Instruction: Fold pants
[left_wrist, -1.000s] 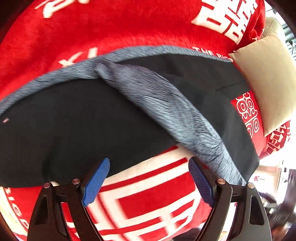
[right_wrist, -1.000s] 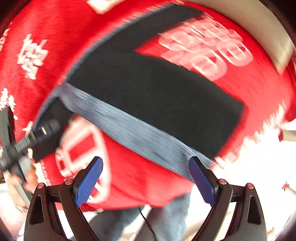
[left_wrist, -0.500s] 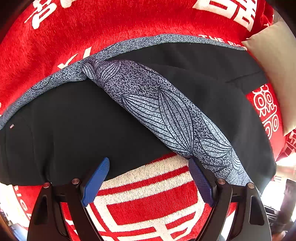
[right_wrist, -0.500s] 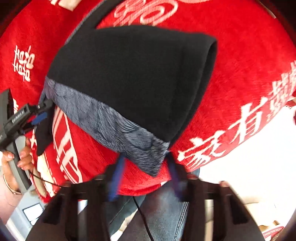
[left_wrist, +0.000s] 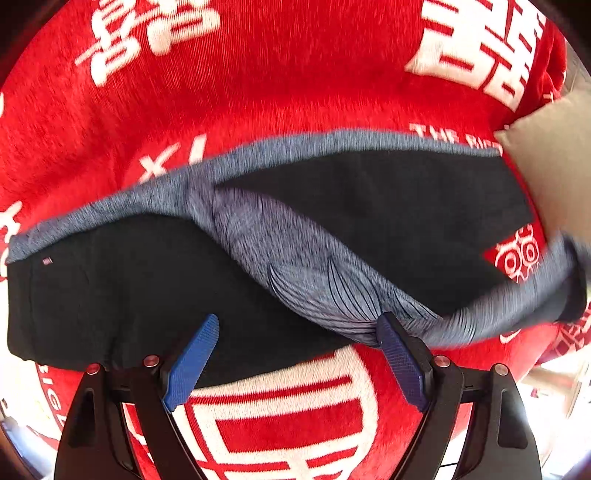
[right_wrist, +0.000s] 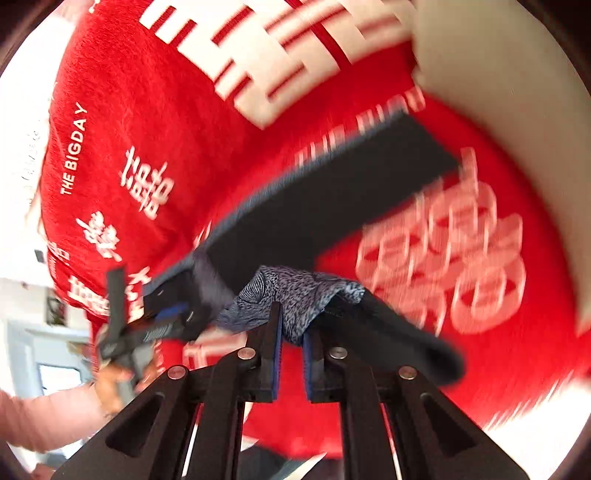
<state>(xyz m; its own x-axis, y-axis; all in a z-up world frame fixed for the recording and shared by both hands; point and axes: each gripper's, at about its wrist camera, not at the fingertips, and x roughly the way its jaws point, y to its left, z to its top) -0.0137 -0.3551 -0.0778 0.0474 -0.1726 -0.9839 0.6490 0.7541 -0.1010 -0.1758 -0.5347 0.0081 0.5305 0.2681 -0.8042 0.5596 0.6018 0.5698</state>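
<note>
Black pants (left_wrist: 110, 295) with a grey patterned side stripe (left_wrist: 295, 266) lie across a red blanket (left_wrist: 258, 74). My left gripper (left_wrist: 297, 325) hangs open just above the pants' near edge, with nothing gripped between its blue pads. At the right, the leg end (left_wrist: 535, 295) is lifted and blurred. In the right wrist view, my right gripper (right_wrist: 293, 332) has its jaws closing tight on the grey patterned fabric (right_wrist: 303, 291) of that leg end, and black cloth drapes off to its right. The rest of the pants (right_wrist: 332, 206) stretches away behind. The left gripper (right_wrist: 159, 321) shows beyond.
A beige cushion (left_wrist: 554, 166) borders the pants on the right, also seen as a pale cushion (right_wrist: 517, 92). The red blanket (right_wrist: 147, 110) with white lettering covers the whole surface. A person's hand (right_wrist: 110, 380) and pink sleeve (right_wrist: 44, 417) hold the left gripper.
My right gripper went from wide open to shut on the pants' leg end and lifted it off the blanket. The left gripper stayed open and shifted slightly over the pants.
</note>
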